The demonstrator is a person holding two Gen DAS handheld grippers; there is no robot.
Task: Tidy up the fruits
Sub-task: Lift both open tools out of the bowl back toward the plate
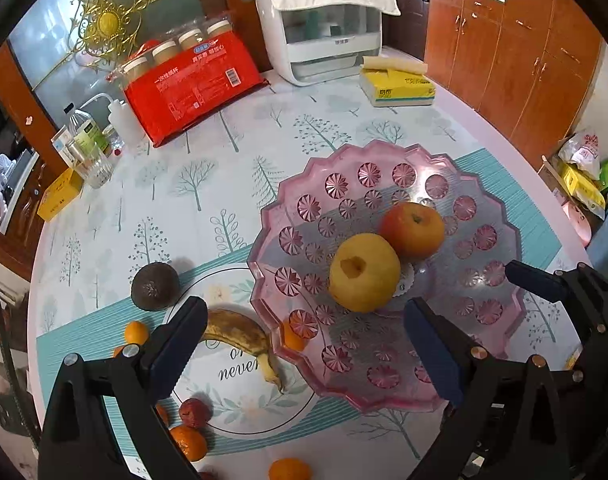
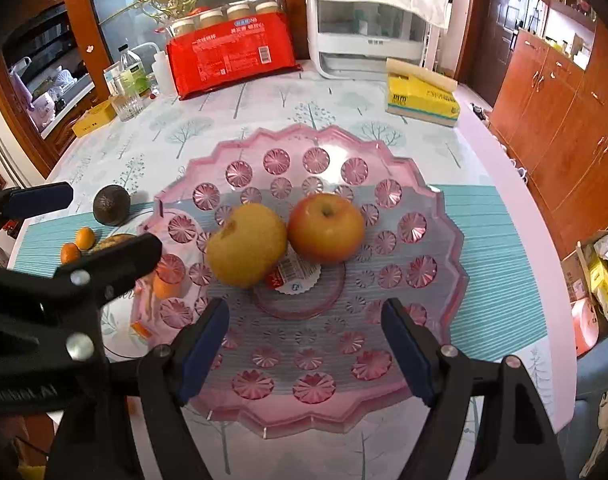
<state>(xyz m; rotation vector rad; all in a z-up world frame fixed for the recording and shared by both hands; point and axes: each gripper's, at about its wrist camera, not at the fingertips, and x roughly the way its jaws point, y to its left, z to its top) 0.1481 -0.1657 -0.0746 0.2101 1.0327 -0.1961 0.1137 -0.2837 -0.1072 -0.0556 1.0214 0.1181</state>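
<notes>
Fruits (image 2: 245,250) beneath tilted, parted tongs (image 2: 304,344)

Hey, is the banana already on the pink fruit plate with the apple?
No, the banana lies on the tablecloth left of the pink fruit plate, which holds only the apple and a yellow pear.

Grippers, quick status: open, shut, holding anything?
Left gripper: open, nothing held, above the banana and pink plate.
Right gripper: open, empty, over the pink plate.

Wooden cabinets (image 2: 552,92) (glass-fronted cupboard (image 1: 55,40))
</notes>
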